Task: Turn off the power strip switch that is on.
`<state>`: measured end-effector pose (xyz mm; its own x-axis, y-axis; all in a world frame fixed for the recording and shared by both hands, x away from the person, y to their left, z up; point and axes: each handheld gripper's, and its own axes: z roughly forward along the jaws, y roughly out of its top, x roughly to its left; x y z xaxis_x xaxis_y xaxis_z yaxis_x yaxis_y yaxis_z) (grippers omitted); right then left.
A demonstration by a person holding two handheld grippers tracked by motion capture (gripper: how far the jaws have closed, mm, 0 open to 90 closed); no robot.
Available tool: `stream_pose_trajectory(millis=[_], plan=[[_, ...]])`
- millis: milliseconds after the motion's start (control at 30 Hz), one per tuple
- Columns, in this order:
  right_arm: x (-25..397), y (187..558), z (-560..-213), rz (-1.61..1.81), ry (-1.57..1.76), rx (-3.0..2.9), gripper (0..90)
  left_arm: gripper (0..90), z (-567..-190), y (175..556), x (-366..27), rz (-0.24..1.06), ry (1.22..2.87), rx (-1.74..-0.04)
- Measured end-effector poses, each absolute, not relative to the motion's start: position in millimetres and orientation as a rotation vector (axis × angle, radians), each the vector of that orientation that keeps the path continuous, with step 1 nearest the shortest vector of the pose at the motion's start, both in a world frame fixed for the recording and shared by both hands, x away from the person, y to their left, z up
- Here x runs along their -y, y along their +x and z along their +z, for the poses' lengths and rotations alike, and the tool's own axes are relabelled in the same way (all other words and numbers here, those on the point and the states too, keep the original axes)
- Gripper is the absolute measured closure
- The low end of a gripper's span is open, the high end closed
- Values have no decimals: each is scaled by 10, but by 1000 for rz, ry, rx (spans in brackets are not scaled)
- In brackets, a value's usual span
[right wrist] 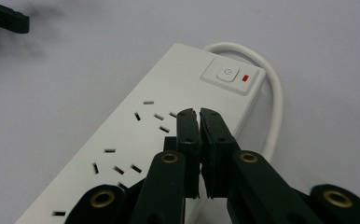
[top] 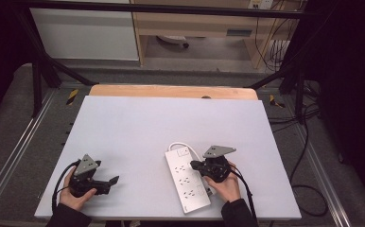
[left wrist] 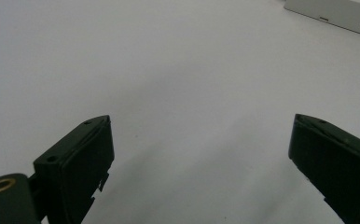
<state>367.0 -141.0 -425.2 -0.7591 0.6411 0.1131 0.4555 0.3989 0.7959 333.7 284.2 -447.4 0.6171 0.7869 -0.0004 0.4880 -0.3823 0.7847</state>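
— Step in hand? Probably pressing the switch (right wrist: 228, 73) on the power strip (top: 187, 179), judging from the pose.

— Place of the strip? Flat on the desk (top: 138, 127), near the front edge, right of middle, cord (right wrist: 273, 112) looping round the far end.

— State of the right gripper (right wrist: 199, 113)? Clenched, jaws together with nothing between, tips low over the strip, just short of the switch. Touching or not, impossible to tell.

— And the left gripper (left wrist: 199, 140)? Released, jaws wide apart, empty, near the front left corner, well apart from the strip.

— Next move? Likely a short push forward and down, closed tips landing square on the button, not on the red lamp (right wrist: 246, 78) beside. Perhaps steadying with the left, against sliding.

— Count? One strip, one switch, one red lamp, three socket groups, two grippers.
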Motion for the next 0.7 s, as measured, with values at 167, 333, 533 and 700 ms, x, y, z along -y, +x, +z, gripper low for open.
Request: stream_pose_trajectory(millis=[167,333,533,700], plan=[[1470,3677,-4221,1272,1007,-2423,726,63,-4476,3339,-2844,484,2056,-1002],[1523,3674,-4196,1251,1033,-2387,538,62,-4475,3338,-2845,483,2055,-1002],[1618,3682,-4170,1254,1075,-2344,292,63,-4476,3339,-2847,482,2055,-1004],[1730,3671,-4169,1241,1097,-2321,148,62,-4479,3340,-2842,482,2058,-1004]])
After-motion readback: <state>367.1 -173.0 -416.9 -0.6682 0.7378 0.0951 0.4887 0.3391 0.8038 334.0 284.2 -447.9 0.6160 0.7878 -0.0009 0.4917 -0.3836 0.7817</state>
